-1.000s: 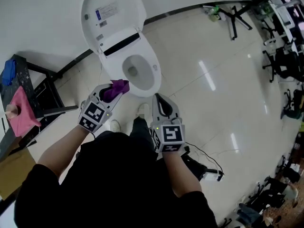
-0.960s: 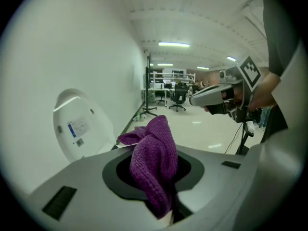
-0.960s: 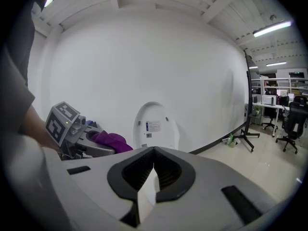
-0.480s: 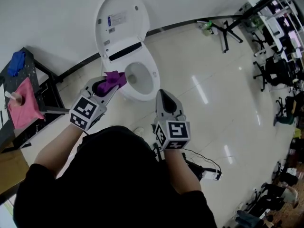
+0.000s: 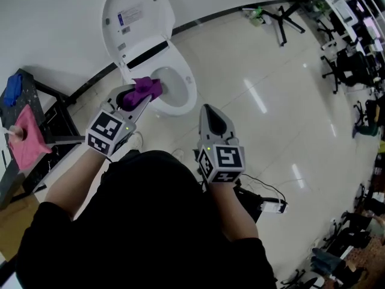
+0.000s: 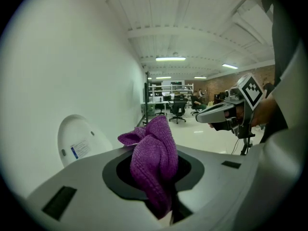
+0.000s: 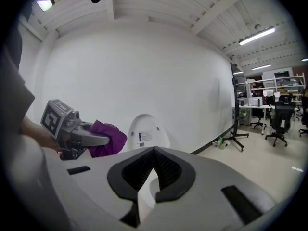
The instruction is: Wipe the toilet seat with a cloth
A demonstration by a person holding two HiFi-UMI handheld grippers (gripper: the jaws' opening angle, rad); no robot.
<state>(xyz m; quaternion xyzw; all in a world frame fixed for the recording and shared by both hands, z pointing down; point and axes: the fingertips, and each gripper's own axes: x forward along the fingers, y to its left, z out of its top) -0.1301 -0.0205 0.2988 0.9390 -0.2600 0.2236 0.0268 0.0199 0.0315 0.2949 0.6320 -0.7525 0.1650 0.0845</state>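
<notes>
cloth (image 6: 153, 165): purple, bunched, pinched between jaws of your left gripper (image 5: 140, 95), wad poking out past tips. your right gripper (image 5: 210, 112): jaws pressed together, nothing between them, held right of left gripper and slightly nearer you, over floor (image 5: 271, 137). toilet seat (image 5: 191, 90): white, down, just beyond and below left gripper's tips; cloth over its near-left edge, contact unclear. lid (image 5: 135, 17): raised against wall (image 5: 48, 17), farther ahead.
</notes>
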